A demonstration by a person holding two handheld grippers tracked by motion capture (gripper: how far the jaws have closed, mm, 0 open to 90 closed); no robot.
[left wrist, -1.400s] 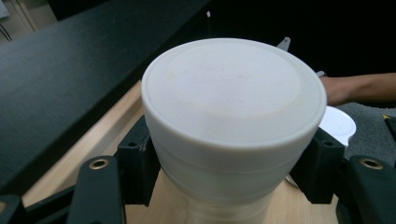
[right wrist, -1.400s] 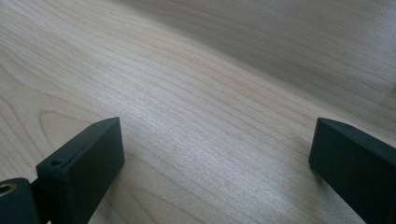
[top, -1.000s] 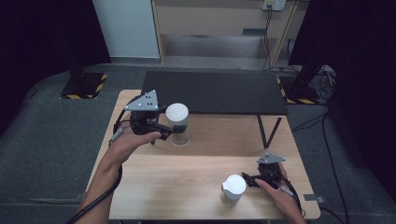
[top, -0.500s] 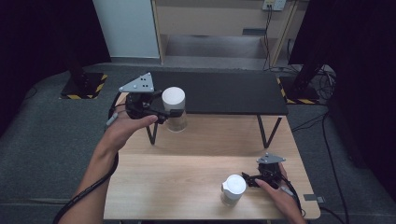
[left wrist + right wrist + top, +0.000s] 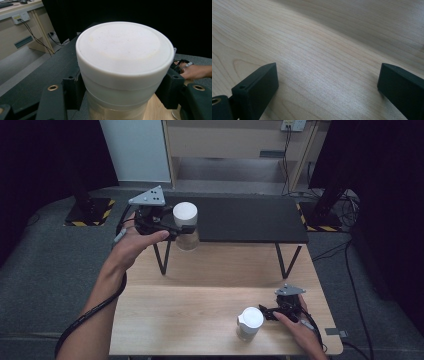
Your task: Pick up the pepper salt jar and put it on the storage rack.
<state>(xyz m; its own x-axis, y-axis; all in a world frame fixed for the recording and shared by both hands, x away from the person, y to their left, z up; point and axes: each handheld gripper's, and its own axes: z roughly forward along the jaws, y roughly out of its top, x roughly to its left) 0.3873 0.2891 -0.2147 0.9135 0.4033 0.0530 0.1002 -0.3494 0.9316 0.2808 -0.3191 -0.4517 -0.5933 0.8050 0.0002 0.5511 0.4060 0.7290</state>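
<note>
My left gripper (image 5: pixel 183 229) is shut on a clear jar with a white lid (image 5: pixel 185 215) and holds it in the air, upright, at the near left corner of the black raised shelf (image 5: pixel 245 220). In the left gripper view the jar (image 5: pixel 125 57) stands between both black jaws, which press on its sides just under the lid. A second white-lidded jar (image 5: pixel 249 322) stands on the wooden table (image 5: pixel 200 290) near the front edge. Just right of it rests my right gripper (image 5: pixel 267 312), open; its jaws (image 5: pixel 327 80) stand wide apart over bare wood.
The black shelf stands on thin black legs (image 5: pixel 162 257) across the back of the wooden table. Beyond it are grey carpet, a pale cabinet (image 5: pixel 235 140) and cables (image 5: pixel 345 200). Bare wood stretches between the two jars.
My left gripper has lifted the jar off the table and carried it up and back toward the black shelf. The right gripper and the second jar have stayed in place.
</note>
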